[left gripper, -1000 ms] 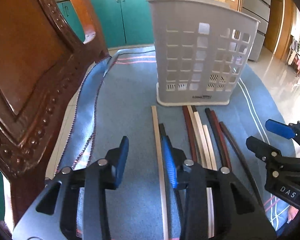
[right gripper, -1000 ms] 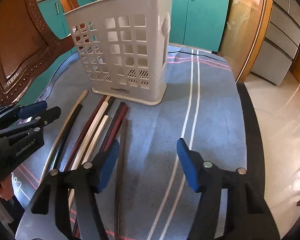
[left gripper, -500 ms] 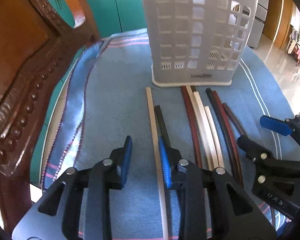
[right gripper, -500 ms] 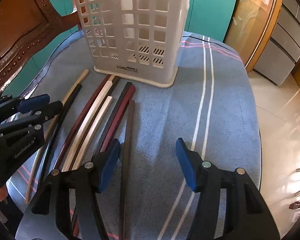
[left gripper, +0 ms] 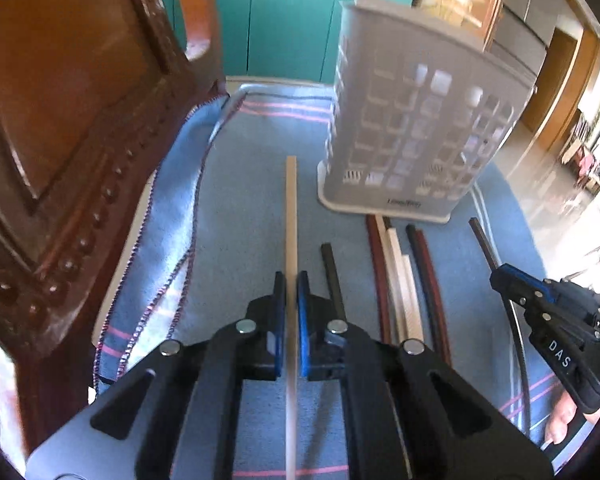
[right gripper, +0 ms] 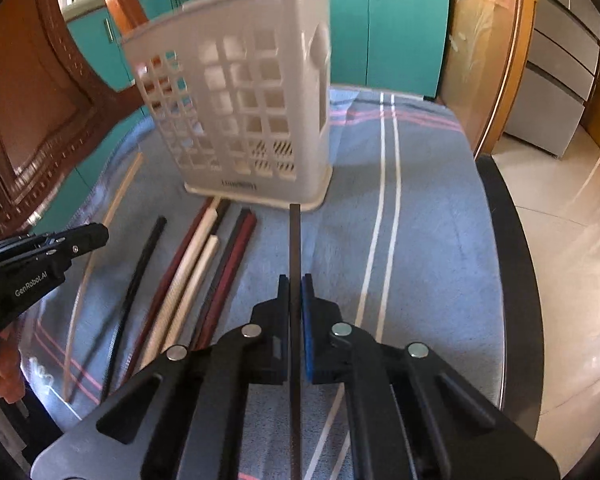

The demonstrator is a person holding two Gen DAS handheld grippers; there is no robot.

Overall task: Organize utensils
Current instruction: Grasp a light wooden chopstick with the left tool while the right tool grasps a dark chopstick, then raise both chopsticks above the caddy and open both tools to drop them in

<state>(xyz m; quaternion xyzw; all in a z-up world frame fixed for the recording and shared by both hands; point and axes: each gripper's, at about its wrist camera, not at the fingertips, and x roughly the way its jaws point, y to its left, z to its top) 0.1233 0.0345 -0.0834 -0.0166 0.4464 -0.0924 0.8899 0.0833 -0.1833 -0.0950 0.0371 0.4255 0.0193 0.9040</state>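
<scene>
Left wrist view: left gripper jaws clamp the beige chopstick; right gripper jaws clamp a dark chopstick. Basket at 12 o'clock looks empty; six chopsticks remain on the table.

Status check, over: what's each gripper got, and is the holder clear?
Left gripper shut on beige chopstick. Right gripper shut on dark chopstick. Utensil holder upright ahead, six chopsticks still down. Nothing blocking.
</scene>
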